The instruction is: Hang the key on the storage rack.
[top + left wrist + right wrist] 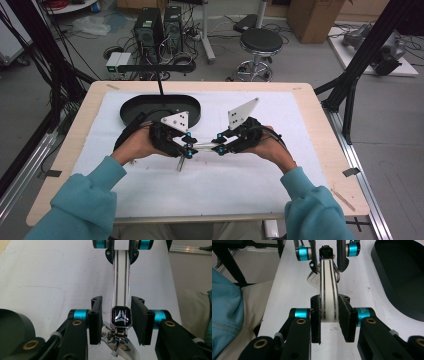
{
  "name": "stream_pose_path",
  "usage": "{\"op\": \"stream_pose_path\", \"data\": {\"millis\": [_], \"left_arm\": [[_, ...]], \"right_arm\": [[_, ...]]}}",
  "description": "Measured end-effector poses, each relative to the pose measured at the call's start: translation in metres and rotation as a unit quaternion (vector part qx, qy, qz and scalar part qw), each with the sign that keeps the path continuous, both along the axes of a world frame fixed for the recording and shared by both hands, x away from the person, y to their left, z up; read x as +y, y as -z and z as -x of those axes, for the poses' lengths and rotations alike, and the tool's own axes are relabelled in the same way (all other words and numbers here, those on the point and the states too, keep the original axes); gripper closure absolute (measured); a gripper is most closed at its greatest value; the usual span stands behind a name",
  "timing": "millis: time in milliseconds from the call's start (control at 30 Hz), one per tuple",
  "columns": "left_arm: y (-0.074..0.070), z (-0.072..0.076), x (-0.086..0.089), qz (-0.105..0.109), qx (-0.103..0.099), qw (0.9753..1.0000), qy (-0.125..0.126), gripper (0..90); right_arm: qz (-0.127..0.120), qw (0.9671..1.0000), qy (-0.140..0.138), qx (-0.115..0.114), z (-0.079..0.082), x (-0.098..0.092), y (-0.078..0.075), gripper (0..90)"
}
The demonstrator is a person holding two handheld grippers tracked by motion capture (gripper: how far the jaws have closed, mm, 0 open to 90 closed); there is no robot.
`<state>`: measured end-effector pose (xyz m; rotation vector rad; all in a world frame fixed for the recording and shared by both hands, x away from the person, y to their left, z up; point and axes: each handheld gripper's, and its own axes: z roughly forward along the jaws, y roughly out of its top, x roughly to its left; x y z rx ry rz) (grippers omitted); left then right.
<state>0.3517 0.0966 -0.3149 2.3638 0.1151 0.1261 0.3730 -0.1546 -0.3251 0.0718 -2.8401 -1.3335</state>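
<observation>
Strap (328,290) bridged between two claws

Right claw (329,320) clamps one end; left claw (121,322) stands open around the buckle end (121,317) — long axis running straight from claw to claw.

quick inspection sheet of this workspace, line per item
surface: wooden table under a white mat.
job's things: white strap with chrome edges, held level between both claws; black-faced buckle and metal clasp at the left end.
clutter: black oval tray at the mat's far side.
grippers: left claw astride the buckle, gaps showing; right claw shut on the strap.
cables: black cable behind the left claw.
surroundings: stool, computer towers, cardboard box.
</observation>
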Motion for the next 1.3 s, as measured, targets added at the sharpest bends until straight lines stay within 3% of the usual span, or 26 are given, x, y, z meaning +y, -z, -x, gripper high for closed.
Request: {"op": "stream_pose_path", "data": {"millis": [133,300,500,633,667,700,733,767,833,967,1133,1200,1300], "left_arm": [[0.0,0.001,0.0,-0.001,-0.002,1.0,0.005,72.4],[0.001,0.003,-0.001,-0.008,-0.005,0.9999,0.008,73.7],[0.001,0.005,0.0,0.006,-0.009,0.9999,0.005,74.1],[0.002,0.007,-0.001,-0.003,-0.009,0.9999,-0.006,74.2],[0.002,0.007,-0.001,-0.001,-0.011,0.9999,-0.008,74.2],[0.003,0.007,-0.001,0.003,-0.011,0.9999,-0.012,74.2],[0.003,0.006,0.001,0.005,-0.012,0.9998,-0.015,74.2],[0.002,0.006,0.002,0.01,-0.009,0.9997,-0.02,74.2],[0.001,0.004,0.005,0.024,-0.011,0.9992,-0.029,74.2],[-0.002,0.002,0.013,0.041,-0.018,0.9978,-0.049,74.2],[-0.006,-0.003,0.023,0.068,-0.02,0.995,-0.07,74.2],[-0.007,-0.006,0.026,0.076,-0.025,0.9936,-0.08,74.2],[-0.009,-0.011,0.032,0.102,-0.025,0.9899,-0.095,74.2]], "right_arm": [[0.001,1.0,-0.001,-0.003,0.0,0.002,0.0,74.4],[0.0,1.0,-0.002,-0.002,-0.001,0.002,0.0,74.4],[-0.004,1.0,-0.005,-0.002,-0.001,0.001,0.0,74.3],[-0.007,1.0,-0.005,0.0,-0.002,0.001,0.0,73.1],[-0.01,0.9999,-0.005,-0.002,-0.002,0.001,0.0,69.9],[-0.018,0.9998,-0.007,0.002,-0.002,0.001,0.0,50.2],[-0.034,0.9994,0.007,0.01,-0.003,0.001,0.001,30.5],[-0.039,0.9985,0.036,0.017,-0.003,0.001,0.002,16.5],[-0.044,0.9964,0.073,-0.004,-0.002,0.0,0.002,0.6],[-0.074,0.9911,0.11,-0.006,0.001,-0.008,0.002,0.6],[-0.108,0.9834,0.141,-0.036,0.008,-0.023,0.002,0.6],[-0.124,0.9786,0.157,-0.045,0.012,-0.03,0.002,0.6],[-0.15,0.9684,0.187,-0.067,0.019,-0.042,0.002,0.6]]}}
